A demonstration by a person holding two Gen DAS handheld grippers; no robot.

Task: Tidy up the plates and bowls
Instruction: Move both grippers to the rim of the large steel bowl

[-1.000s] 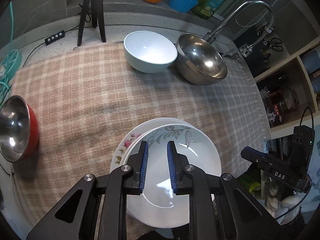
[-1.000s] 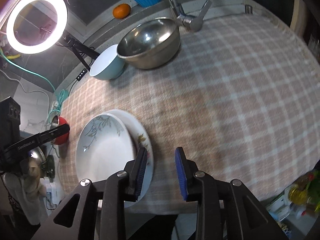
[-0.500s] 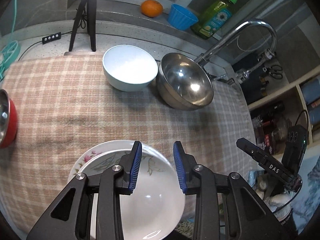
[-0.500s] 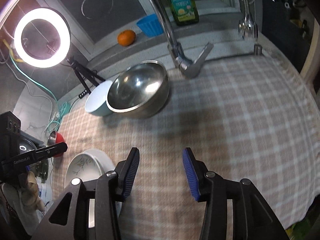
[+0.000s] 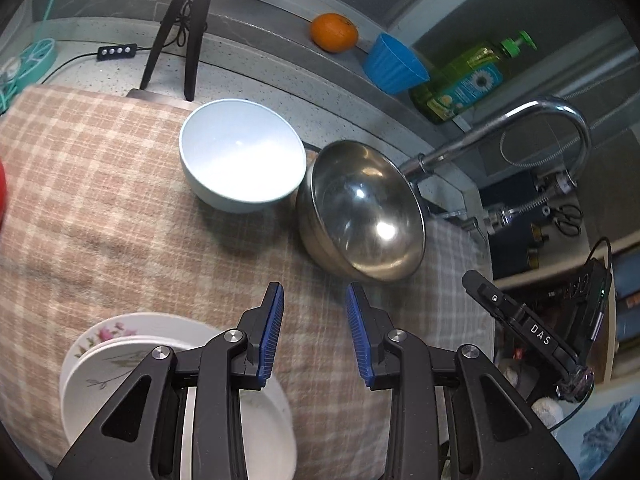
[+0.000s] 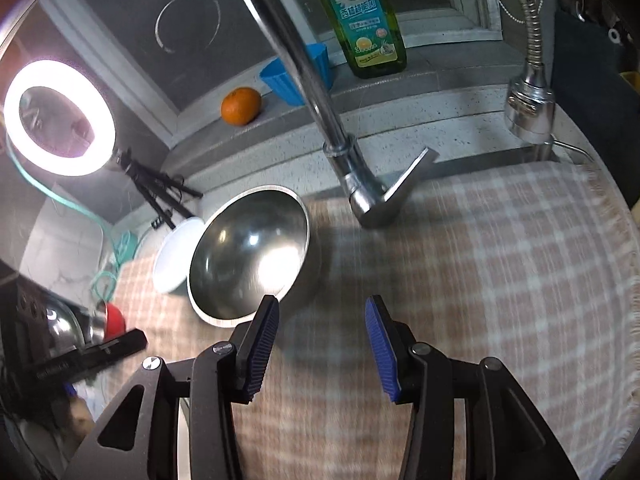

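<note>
Hovering over the checked cloth [image 5: 120, 220], the left gripper [image 5: 314, 328] and right gripper [image 6: 322, 346] both stand parted, grasping nothing. Two stacked plates [image 5: 104, 360] lie nearest, below the left fingers. Farther off, the steel bowl [image 5: 364, 216] sits just beside the pale blue bowl [image 5: 240, 156].

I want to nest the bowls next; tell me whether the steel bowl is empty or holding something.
Empty. The steel bowl shows only bare, shiny metal with light reflections inside, in both wrist views; it stands upright on the checked cloth.
</note>
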